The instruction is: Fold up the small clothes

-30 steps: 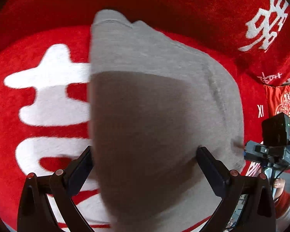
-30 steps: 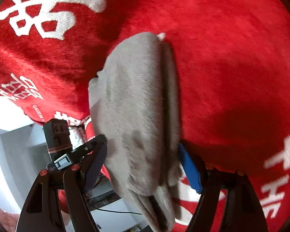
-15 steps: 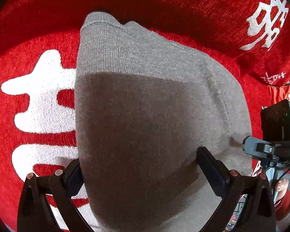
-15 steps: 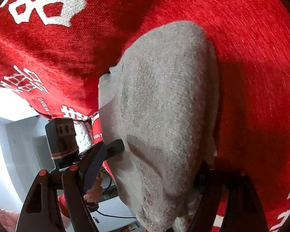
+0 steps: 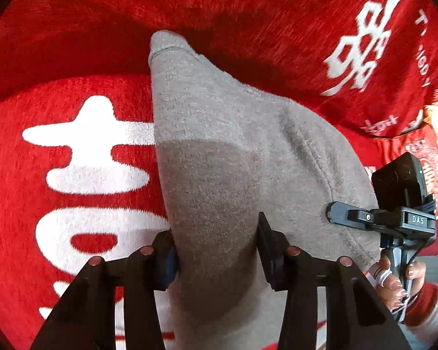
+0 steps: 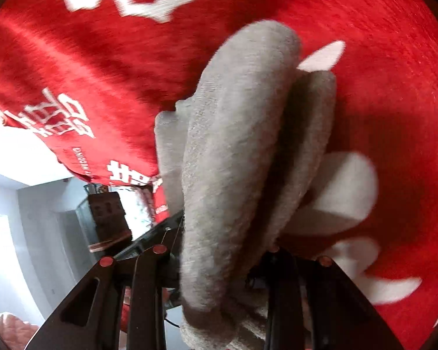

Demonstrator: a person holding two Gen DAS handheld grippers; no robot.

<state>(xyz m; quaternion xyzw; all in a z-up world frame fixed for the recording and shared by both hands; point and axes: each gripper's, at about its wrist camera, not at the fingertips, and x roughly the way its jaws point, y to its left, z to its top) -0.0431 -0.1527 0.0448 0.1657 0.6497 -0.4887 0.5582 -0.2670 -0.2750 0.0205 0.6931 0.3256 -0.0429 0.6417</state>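
Observation:
A small grey knit garment (image 5: 233,157) hangs lifted over a red cloth with white characters. In the left wrist view my left gripper (image 5: 217,243) is shut on its near edge, the fabric pinched between both fingers. The right gripper (image 5: 353,215) shows at the garment's right edge, held by a hand. In the right wrist view the garment (image 6: 236,151) is bunched in thick folds and my right gripper (image 6: 222,262) is shut on it; the fingertips are hidden by fabric.
The red cloth (image 5: 73,175) covers the whole surface under the garment, with a raised fold (image 5: 248,5) behind it. Its edge drops off at the left of the right wrist view, with a pale room floor (image 6: 20,233) beyond.
The left jaws have closed in on the garment's edge. The right gripper has closed on the garment and turned, so the garment now looks bunched and narrower in its view.

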